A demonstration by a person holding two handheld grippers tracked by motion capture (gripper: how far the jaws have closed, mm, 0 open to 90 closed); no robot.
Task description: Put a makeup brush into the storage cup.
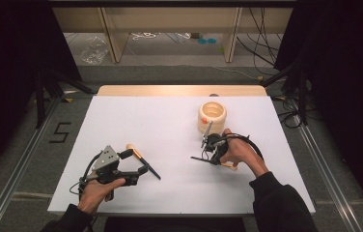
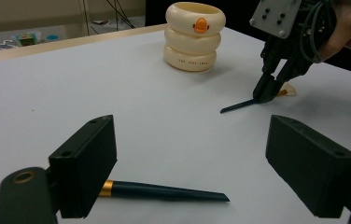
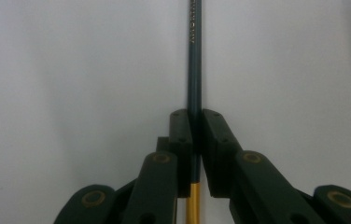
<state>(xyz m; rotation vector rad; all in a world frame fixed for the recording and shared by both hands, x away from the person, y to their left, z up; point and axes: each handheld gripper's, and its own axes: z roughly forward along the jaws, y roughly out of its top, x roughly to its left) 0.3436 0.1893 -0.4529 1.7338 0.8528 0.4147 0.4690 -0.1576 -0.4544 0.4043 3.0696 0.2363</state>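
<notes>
A dark teal brush (image 1: 151, 170) with a gold ferrule and pale tip lies on the white table (image 1: 170, 125). My left gripper (image 1: 135, 162) stands open around its upper part, jaws on either side and not touching. In the left gripper view the brush (image 2: 164, 192) lies across the gap between the jaws of that gripper (image 2: 197, 156). My right gripper (image 1: 209, 153) is shut on a second teal brush (image 3: 194, 60), whose handle runs straight out from the gripper (image 3: 195, 126). From the left gripper view this brush (image 2: 236, 106) sits low over the table. A cream ringed holder (image 1: 212, 116) with an orange duck stands just beyond.
The holder (image 2: 195, 37) stands upright at the table's far right of centre. A wooden strip (image 1: 179, 90) runs along the far edge. Cables and table legs lie on the floor behind. Metal rails flank both sides.
</notes>
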